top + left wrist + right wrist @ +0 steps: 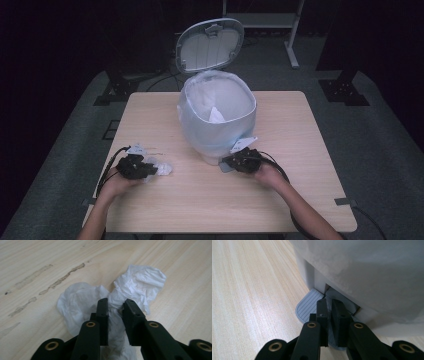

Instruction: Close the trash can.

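A white pedal bin [217, 117] lined with a pale bag stands mid-table, its lid [210, 45] tipped up and back. A scrap of white paper [216, 115] lies inside it. At the bin's foot, my right gripper [227, 162] is shut, and its tips [329, 302] rest on top of the grey ribbed pedal [308, 306]. On the left, a crumpled white tissue [140, 282] lies on the wood. My left gripper [116, 303] has its jaws pinched on the near part of the tissue [162, 169].
The wooden table [200, 200] carries a few dark smear marks [62, 278] beside the tissue. Dark stands, cables and a metal frame sit on the grey floor beyond the far edge.
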The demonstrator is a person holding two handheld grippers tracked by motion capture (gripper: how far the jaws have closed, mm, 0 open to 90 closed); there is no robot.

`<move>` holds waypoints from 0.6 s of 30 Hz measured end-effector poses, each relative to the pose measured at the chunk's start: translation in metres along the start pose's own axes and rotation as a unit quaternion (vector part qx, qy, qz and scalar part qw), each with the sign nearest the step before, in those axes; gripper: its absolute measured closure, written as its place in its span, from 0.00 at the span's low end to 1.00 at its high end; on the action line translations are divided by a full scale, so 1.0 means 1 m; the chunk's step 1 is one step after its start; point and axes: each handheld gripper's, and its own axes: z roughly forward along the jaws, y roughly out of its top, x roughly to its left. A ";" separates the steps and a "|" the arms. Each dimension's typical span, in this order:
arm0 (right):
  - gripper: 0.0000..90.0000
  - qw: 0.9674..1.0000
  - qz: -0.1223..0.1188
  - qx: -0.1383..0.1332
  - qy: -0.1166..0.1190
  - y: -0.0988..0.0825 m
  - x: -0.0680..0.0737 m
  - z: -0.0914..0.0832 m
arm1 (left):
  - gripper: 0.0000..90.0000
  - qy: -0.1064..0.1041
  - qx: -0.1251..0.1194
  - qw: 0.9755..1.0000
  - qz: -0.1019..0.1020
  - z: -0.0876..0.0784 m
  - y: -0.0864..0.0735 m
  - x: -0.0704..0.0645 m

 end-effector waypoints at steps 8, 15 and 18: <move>0.93 1.000 0.001 0.000 0.000 0.000 0.000 0.000 | 0.93 -0.010 -0.002 1.000 -0.002 0.000 -0.001 -0.002; 0.93 1.000 0.001 0.000 0.000 0.000 0.000 0.000 | 0.94 -0.022 -0.009 1.000 -0.007 -0.003 -0.002 -0.004; 0.93 1.000 0.002 0.000 -0.001 0.000 0.000 0.000 | 0.94 -0.022 -0.009 1.000 -0.002 -0.005 -0.001 -0.004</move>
